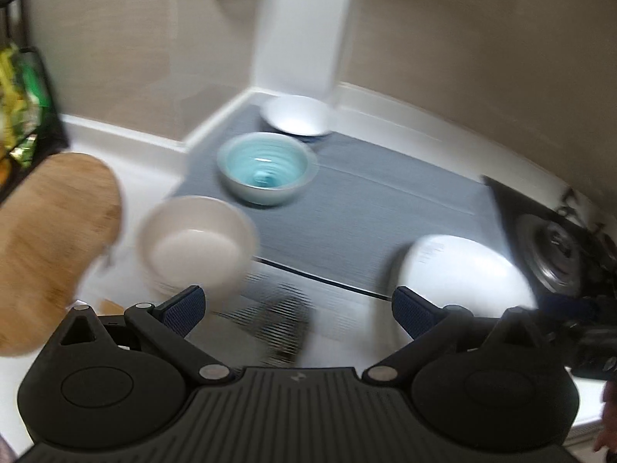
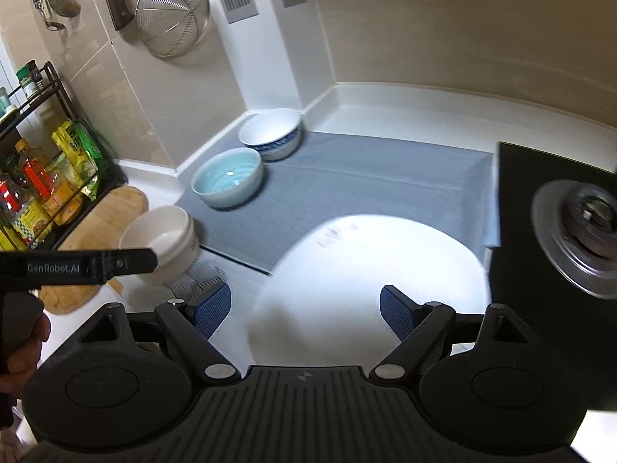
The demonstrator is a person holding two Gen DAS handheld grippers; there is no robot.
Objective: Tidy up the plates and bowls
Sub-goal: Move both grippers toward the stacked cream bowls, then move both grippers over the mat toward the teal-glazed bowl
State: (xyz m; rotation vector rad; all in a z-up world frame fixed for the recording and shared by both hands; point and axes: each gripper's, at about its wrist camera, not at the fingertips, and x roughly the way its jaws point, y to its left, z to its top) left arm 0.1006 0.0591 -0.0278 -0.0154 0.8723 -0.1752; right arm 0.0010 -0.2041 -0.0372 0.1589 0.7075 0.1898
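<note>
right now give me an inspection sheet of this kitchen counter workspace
surface: white counter with a grey ribbed mat on it
job's things: turquoise-glazed bowl and white bowl with blue pattern side by side on the mat's far corner; plain white bowl off the mat by the wooden cutting board; white upturned dish, blurred
clutter: black wire rack of bottles and packets
grippers: left gripper open, empty; right gripper open above the dish
cables: nothing seen
surroundings: wire strainer and ladles on the tiled wall; black stove burner at right
</note>
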